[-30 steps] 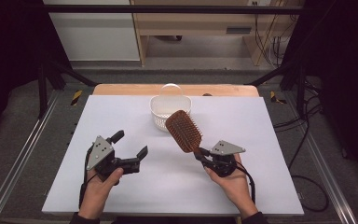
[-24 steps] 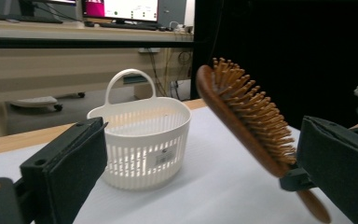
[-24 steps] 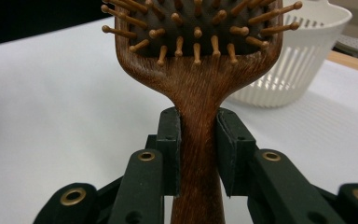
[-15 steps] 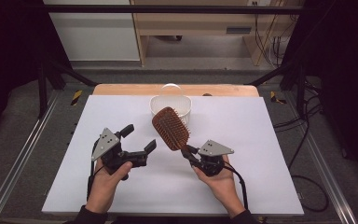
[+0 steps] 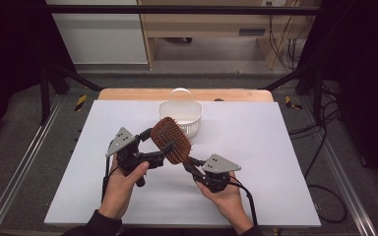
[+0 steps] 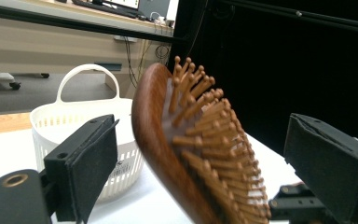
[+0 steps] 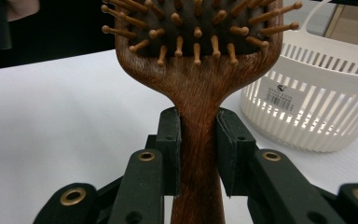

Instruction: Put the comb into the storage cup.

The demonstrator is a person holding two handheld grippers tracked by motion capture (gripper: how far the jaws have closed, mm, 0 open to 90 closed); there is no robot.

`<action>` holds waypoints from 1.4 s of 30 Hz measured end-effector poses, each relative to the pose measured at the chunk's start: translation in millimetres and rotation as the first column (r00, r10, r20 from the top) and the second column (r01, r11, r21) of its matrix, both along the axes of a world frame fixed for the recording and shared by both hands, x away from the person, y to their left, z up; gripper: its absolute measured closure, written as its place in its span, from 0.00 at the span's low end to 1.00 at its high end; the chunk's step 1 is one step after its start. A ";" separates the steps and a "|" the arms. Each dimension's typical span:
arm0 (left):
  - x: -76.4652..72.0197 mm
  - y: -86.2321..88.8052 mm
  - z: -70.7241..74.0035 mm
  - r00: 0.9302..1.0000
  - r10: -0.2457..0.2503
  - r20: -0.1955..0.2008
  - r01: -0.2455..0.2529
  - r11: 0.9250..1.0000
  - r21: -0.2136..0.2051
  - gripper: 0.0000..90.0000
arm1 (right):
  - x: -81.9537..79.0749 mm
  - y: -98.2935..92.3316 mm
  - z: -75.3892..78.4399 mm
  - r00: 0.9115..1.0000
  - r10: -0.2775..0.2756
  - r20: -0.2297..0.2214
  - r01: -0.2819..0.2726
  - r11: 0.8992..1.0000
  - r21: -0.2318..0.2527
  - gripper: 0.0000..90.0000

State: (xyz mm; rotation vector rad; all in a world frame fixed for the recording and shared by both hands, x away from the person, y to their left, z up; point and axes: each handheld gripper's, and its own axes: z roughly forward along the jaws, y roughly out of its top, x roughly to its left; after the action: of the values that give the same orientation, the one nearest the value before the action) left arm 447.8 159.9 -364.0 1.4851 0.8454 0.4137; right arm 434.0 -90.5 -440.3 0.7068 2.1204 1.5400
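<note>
Wooden brush (image 5: 171, 139) clamped by handle in right gripper (image 5: 193, 169); left gripper (image 5: 153, 145) jaws apart, just closing around head. Off-centre squeeze could twist it loose.

The left gripper (image 5: 153, 145) points right with its jaws apart, just closing a little. The right gripper (image 5: 189, 164) is clamped, pointing far-left.

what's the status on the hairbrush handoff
Right gripper clamped on brown wooden hairbrush handle. Left gripper jaws closing around its head, not touching. White plastic basket behind, clear.
</note>
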 end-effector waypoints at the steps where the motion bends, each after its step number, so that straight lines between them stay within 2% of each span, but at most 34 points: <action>1: 0.4 0.1 0.2 1.000 0.003 -0.003 -0.003 1.000 0.000 0.11 | -0.8 0.9 0.4 1.000 0.002 0.002 -0.002 1.000 0.004 0.81; 7: 3.1 -2.5 2.6 1.000 0.004 -0.017 -0.005 1.000 -0.025 0.12 | -3.2 1.8 1.2 1.000 0.004 0.019 -0.004 1.000 0.004 0.81; 10: 3.6 -4.0 3.0 1.000 0.000 -0.021 0.000 1.000 -0.020 0.13 | -4.1 1.5 1.4 1.000 0.005 0.023 -0.005 1.000 0.004 0.81; 17: 4.0 -4.7 2.1 0.999 -0.016 -0.048 0.013 0.997 -0.074 0.20 | -6.5 4.5 0.5 0.999 0.009 0.036 -0.009 1.000 -0.002 0.81; 20: 3.3 -1.7 2.4 0.998 -0.012 -0.063 0.005 0.993 -0.115 0.25 | -7.0 5.7 -0.4 0.999 0.009 0.036 -0.009 1.000 0.002 0.81; 23: 4.7 1.2 2.2 0.996 -0.036 -0.085 0.022 0.987 -0.158 0.31 | -7.5 6.6 -0.6 0.999 0.012 0.037 -0.012 1.000 0.003 0.81; 28: 5.3 0.9 0.1 0.994 -0.042 -0.102 0.025 0.985 -0.170 0.36 | -7.8 7.7 -0.2 0.999 0.014 0.042 -0.014 1.000 0.008 0.81; 36: 9.3 4.6 -3.2 0.990 -0.052 -0.132 0.020 0.972 -0.232 0.47 | -7.4 7.1 -1.6 0.999 0.017 0.037 -0.018 1.000 0.010 0.81; 42: 8.4 5.2 -4.2 0.989 -0.045 -0.140 0.011 0.972 -0.234 0.50 | -7.6 8.6 -2.1 0.999 0.022 0.033 -0.022 1.000 0.008 0.81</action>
State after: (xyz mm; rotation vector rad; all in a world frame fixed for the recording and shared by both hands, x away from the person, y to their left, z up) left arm 456.2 165.0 -368.2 1.3180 0.9527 0.1792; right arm 426.4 -81.9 -442.4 0.6587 2.1058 1.5617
